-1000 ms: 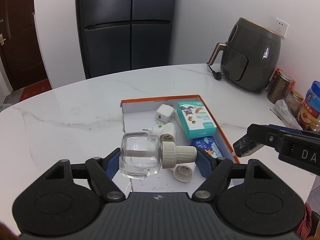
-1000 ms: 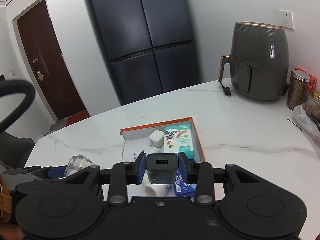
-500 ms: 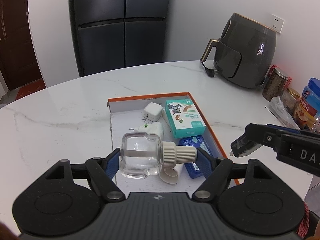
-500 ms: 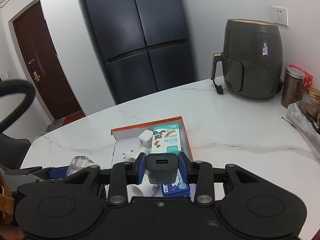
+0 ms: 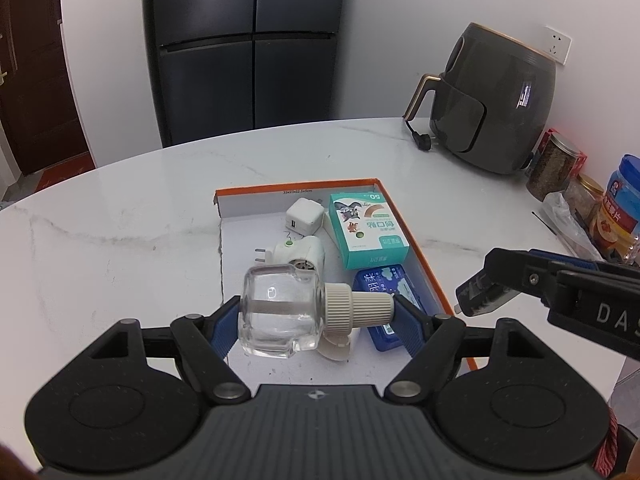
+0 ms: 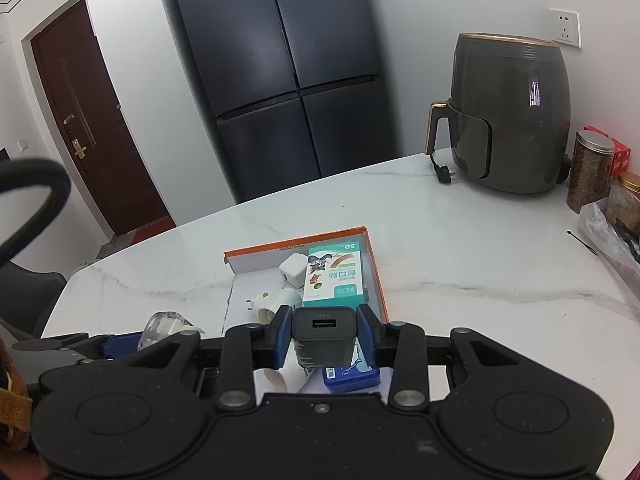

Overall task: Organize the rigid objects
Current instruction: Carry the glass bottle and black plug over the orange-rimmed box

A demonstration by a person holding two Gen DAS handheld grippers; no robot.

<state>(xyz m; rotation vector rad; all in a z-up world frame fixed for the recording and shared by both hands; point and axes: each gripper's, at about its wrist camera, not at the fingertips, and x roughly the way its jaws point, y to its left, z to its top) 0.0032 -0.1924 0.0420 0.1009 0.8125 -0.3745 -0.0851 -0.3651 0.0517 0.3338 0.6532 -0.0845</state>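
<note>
My left gripper (image 5: 318, 314) is shut on a clear glass bottle (image 5: 280, 314) with a ribbed cream cap, held sideways above the near end of an orange-edged white box tray (image 5: 296, 191). In the tray lie a white USB charger (image 5: 304, 220), a white plug-in device (image 5: 298, 256), a teal carton (image 5: 366, 232) and a blue pack (image 5: 384, 292). My right gripper (image 6: 324, 340) is shut on a black USB charger (image 6: 324, 334), held above the tray's near right part; it shows at the right of the left wrist view as the black charger (image 5: 480, 300).
A grey air fryer (image 5: 496, 100) with its plug stands at the back right of the white marble table (image 5: 120, 220). Jars and a plastic bag (image 5: 576, 196) crowd the right edge. A dark fridge (image 5: 248, 48) and a brown door stand behind the table.
Both views have shifted slightly, so the tray sits a little more to the left and centre. Both grips are unchanged.
</note>
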